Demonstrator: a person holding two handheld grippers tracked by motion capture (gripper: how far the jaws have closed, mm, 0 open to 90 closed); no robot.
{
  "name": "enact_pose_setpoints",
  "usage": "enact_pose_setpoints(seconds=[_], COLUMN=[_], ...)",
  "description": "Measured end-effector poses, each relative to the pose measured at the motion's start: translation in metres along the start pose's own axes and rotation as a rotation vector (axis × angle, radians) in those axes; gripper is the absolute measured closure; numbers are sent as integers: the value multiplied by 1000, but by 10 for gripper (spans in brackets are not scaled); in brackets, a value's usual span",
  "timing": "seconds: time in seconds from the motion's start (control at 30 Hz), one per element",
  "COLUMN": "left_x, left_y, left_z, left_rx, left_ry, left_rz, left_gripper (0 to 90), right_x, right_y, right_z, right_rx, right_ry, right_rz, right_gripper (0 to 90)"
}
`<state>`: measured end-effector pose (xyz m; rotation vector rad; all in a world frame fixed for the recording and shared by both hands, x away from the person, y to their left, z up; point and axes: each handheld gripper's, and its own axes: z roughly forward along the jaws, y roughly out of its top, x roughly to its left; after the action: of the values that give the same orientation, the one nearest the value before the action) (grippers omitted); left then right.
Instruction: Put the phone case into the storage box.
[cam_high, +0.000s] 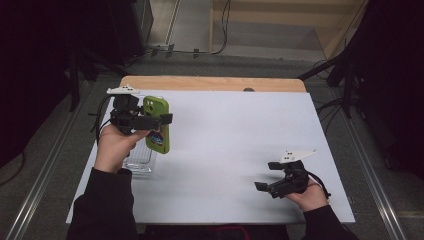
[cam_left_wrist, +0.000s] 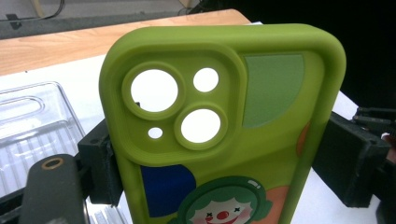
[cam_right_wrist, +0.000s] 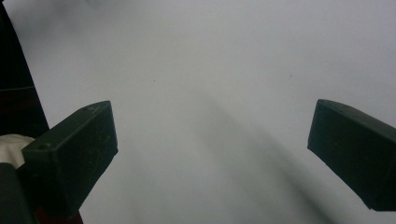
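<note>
Left gripper (cam_high: 150, 121) is up at ten o'clock over the table (cam_high: 230, 150), jaws clamped on both long edges of a green phone case (cam_high: 157, 125). It's soft, matte, rubbery-looking, with rounded corners, a raised camera block with four round cut-outs, and a printed clown face with blue and orange patches; no readable lettering. A clear ribbed plastic tray (cam_high: 139, 162) lies just beneath it. Right gripper (cam_high: 267, 186) at five o'clock, jaws spread wide, holding nothing, over smooth white tabletop

Ahead of the right tool (cam_high: 264, 182) the white desk (cam_high: 235, 145) lies bare and passable; below the left tool (cam_high: 150, 120) sits a clear plastic tray (cam_high: 138, 162).
</note>
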<state>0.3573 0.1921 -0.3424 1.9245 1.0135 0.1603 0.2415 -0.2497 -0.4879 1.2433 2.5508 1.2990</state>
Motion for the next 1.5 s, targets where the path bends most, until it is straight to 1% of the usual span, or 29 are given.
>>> enact_pose_setpoints(seconds=[0.07, 0.13, 0.23, 0.3, 0.43, 0.53, 0.63, 0.73, 0.87, 1.07, 1.17, 1.2, 1.23, 1.3, 1.43, 1.5], left_x=[2, 4, 8, 10, 14, 18, 21, 24, 29, 36, 40, 42, 44, 48, 56, 58], left_y=[0, 0, -1, -1, -2, -3, -4, -4, -2, 5, 6, 6, 7, 9, 15, 17], left_z=[-1, -3, -6, -7, -10, -11, -11, -12, -13, -10, -6, -4, -2, 1, 3, 4], left_rx=[-3, -5, -20, -32, -45, -57, -68, -83, -98, -104, -109, -102, -97, -100, -99, -98], left_ry=[10, 28, 54, 58, 88, 95, 117, 121, 127, 160, 174, 184, 186, 197, 205, 214], left_rz=[-9, -17, -29, -39, -54, -68, -75, -87, -97, -102, -102, -105, -103, -108, -122, -120], left_gripper=[171, 171, 171, 171, 171, 171, 171, 171, 171, 171, 171, 171, 171, 171, 171, 171], right_x=[0, 0, -1, -1, -1, -1, 0, 0, 0, 0, -2, -2, -2, -2, -2, -2], right_y=[0, 0, 0, 0, 0, 0, 0, 0, 0, 0, 0, 0, 0, 0, 0, 0], right_z=[-1, -1, -1, 0, 0, 1, 1, 1, 1, 1, 1, 1, 0, 0, 0, 0], right_rx=[-10, -14, -8, -7, -2, 4, 2, -4, -2, -5, -6, -6, -7, -9, -12, -11], right_ry=[-6, -6, -6, -7, -9, -10, -10, -10, -12, -9, -8, -9, -7, -7, -6, -6], right_rz=[0, 2, 3, 3, 4, 2, -1, 5, 1, 3, 3, 5, 6, 7, 6, 6], right_gripper=[2, 2, 2, 2, 3, 3, 3, 3, 3, 3, 3, 3, 3, 3, 3, 3])
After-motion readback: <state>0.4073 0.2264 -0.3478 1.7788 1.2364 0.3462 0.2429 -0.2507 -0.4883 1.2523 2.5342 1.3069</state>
